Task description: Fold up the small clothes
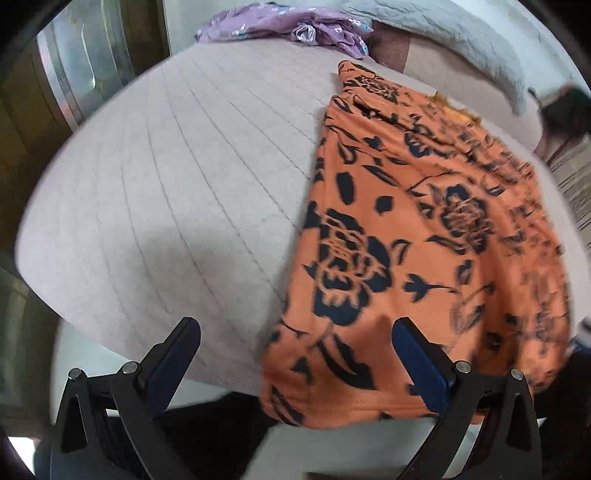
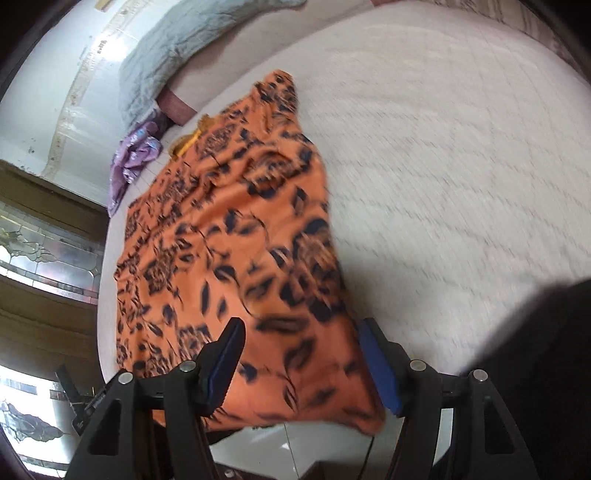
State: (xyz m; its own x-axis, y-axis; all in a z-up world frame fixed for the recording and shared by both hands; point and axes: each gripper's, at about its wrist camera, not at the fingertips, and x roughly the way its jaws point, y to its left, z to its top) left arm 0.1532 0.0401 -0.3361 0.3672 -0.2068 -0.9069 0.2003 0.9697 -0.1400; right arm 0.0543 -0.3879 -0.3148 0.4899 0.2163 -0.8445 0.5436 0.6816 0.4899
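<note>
An orange garment with a dark floral print (image 1: 424, 236) lies spread on the pale quilted bed (image 1: 166, 177), its near edge hanging over the bed's front edge. My left gripper (image 1: 295, 336) is open and empty, just short of the garment's near left corner. In the right wrist view the same garment (image 2: 229, 236) fills the middle, and my right gripper (image 2: 301, 343) is open, its fingers on either side of the garment's near right part. The view is blurred.
A purple flowered cloth (image 1: 288, 27) lies bunched at the bed's far end, also showing in the right wrist view (image 2: 133, 158). A grey quilted blanket (image 1: 461, 40) lies beyond it. A wooden door with glass (image 2: 48, 243) stands beside the bed. Pale tiled floor (image 2: 314, 446) shows below.
</note>
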